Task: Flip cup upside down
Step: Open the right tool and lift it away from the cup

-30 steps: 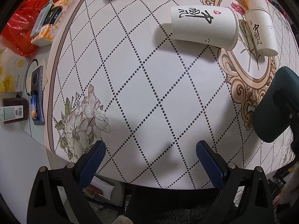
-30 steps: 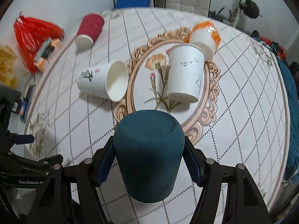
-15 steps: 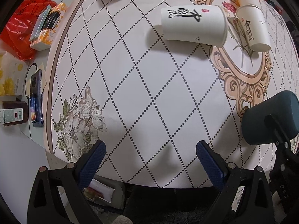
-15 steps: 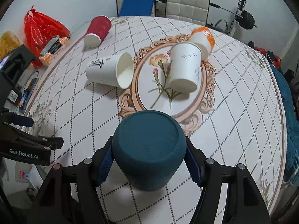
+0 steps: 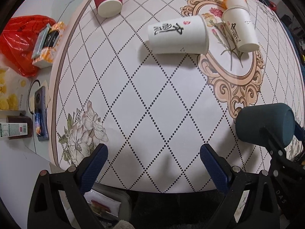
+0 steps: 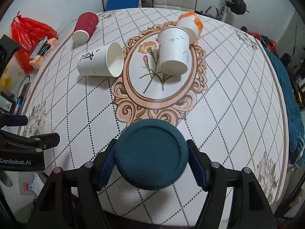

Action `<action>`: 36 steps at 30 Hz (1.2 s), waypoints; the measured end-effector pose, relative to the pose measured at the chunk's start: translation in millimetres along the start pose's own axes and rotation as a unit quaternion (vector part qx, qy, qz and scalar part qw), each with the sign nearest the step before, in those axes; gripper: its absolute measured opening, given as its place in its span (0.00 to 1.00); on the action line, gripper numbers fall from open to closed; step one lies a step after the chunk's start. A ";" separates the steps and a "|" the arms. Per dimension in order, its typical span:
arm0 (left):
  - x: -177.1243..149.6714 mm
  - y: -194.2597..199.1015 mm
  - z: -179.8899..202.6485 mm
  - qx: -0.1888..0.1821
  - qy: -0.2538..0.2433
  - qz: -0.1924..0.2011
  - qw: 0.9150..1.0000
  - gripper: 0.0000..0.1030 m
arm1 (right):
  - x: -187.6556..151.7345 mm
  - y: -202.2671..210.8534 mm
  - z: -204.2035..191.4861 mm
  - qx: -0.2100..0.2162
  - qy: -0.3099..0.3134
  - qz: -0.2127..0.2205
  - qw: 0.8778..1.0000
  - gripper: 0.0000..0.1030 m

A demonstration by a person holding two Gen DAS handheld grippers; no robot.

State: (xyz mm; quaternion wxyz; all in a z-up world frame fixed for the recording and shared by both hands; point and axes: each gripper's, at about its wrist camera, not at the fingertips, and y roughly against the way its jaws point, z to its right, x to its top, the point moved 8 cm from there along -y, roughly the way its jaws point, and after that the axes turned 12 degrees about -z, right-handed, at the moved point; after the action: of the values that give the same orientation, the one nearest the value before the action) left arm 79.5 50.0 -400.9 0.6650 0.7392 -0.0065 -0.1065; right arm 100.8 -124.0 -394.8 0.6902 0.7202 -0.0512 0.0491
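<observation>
Standing base-up on the round table (image 6: 238, 103), between the fingers of the right gripper (image 6: 152, 160), is the teal cup (image 6: 151, 153); it sits just in front of the ornate oval medallion (image 6: 162, 70) printed on the tablecloth. The right gripper's jaws are opening, with the cup between them and the pads apparently just off its wall. The left gripper (image 5: 153, 164) is spread wide and empty, above bare cloth on the near-left side of the medallion.

Handling, as judged: the teal cup appears matte, thick-walled and fairly stiff, light enough for a two-finger hold, and not slippery. It is best taken across its side wall at mid-height, on opposite sides, clear of the recessed base. Inverted as it now stands, it looks stable on its rim.

Other stock, relative to the medallion: one white paper cup with black calligraphy (image 6: 99, 61) lies on its side at the left edge; one white paper cup with bird print (image 6: 173, 51) lies on the medallion; an orange-and-white cup (image 6: 190, 23) lies at its far edge; a red ribbed paper cup (image 6: 85, 27) lies far left. These would crush easily.

Writing: "GenRobot.AI" is read on the left gripper body in the right wrist view; "DAS" on the right gripper in the left wrist view. The calligraphy is not deciphered.
</observation>
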 end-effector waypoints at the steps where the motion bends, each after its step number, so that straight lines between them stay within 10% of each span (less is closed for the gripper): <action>1: 0.7 4.0 0.2 -0.002 -0.001 0.005 1.000 0.96 | -1.9 2.5 1.8 -0.002 -0.006 -0.001 1.000 0.75; 7: -8.7 32.1 3.8 0.009 -0.013 0.052 0.999 0.99 | -21.0 23.3 15.1 -0.006 -0.054 -0.016 0.998 0.91; 19: -49.9 93.2 18.7 -0.016 -0.008 0.105 0.994 0.99 | -63.0 102.2 61.6 -0.049 -0.136 -0.004 0.989 0.93; 36: -157.5 247.9 33.9 -0.025 0.014 0.208 0.978 0.99 | -113.5 299.3 65.4 -0.053 -0.096 0.098 0.989 0.94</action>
State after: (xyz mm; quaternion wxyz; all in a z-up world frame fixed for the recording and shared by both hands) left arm -47.3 11.9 -136.5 0.6908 0.7062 -0.1485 0.0446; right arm -54.0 -201.3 -117.7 0.7111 0.6755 -0.1903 0.0440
